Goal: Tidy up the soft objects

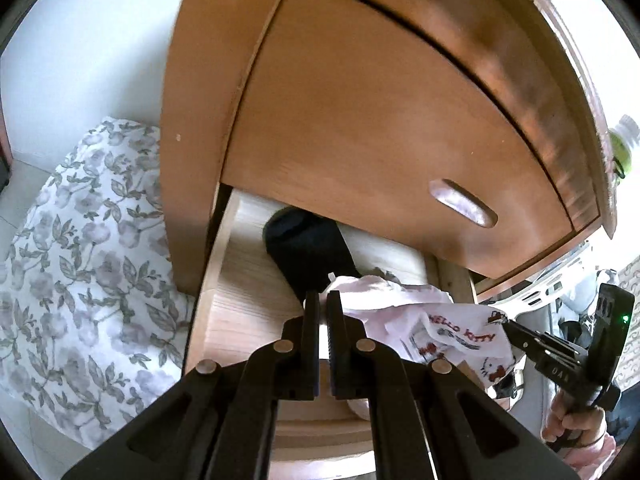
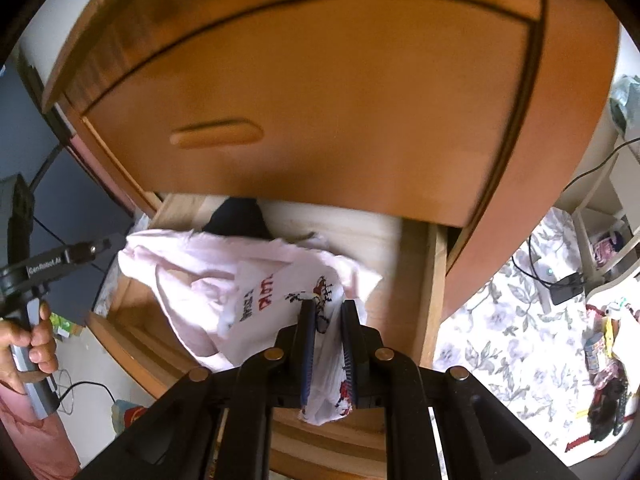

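Note:
A pale pink and white printed cloth (image 2: 240, 292) lies bunched in the open lower drawer (image 2: 400, 280) of a wooden nightstand. My right gripper (image 2: 329, 308) is shut on the cloth's printed white part, and fabric hangs out between its fingers. The same cloth (image 1: 440, 332) shows in the left wrist view, with the right gripper (image 1: 520, 334) at its right edge. A dark rolled item (image 1: 304, 248) lies at the back of the drawer. My left gripper (image 1: 323, 300) hangs above the drawer, shut and holding nothing. Seen from the right wrist, it (image 2: 96, 250) is at the far left.
The closed upper drawer front (image 1: 380, 128) with a recessed handle (image 1: 464, 202) overhangs the open drawer. A floral bedspread (image 1: 80, 264) lies to the left in the left wrist view. A green bottle (image 1: 620, 148) stands at the right. Cables, a charger and small items (image 2: 600, 344) sit on the floral cover.

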`<state>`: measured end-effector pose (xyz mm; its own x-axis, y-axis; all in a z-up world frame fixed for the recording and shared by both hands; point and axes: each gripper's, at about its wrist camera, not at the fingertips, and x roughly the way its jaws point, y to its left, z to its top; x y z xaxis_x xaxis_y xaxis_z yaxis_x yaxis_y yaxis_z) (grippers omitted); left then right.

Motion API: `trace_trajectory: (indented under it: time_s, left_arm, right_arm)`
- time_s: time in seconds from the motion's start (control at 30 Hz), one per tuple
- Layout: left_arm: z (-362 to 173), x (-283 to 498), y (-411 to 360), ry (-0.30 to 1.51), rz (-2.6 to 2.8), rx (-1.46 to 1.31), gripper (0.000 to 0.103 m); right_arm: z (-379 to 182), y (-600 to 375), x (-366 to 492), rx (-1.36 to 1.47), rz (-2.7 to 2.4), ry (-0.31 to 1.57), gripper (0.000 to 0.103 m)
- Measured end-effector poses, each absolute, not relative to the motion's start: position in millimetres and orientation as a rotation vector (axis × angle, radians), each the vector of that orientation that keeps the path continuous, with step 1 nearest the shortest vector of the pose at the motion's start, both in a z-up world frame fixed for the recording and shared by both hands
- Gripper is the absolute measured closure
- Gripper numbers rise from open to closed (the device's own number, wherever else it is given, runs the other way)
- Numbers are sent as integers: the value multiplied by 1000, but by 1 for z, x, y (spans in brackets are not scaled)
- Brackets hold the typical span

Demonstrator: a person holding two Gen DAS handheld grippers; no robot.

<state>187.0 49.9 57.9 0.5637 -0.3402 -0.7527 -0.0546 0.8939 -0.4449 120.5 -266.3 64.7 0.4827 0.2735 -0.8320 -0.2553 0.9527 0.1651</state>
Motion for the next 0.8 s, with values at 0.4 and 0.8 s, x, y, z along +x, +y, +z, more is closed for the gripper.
trace_trajectory:
  time_s: [0.4, 0.8]
  left_arm:
    - [46, 177, 61, 1009, -165, -452, 100]
    - [32, 184, 50, 1078, -180, -413, 100]
  right_arm:
    - [28, -274, 135, 36, 256, 1117, 87]
    - [31, -272, 140, 37, 237, 1139, 77]
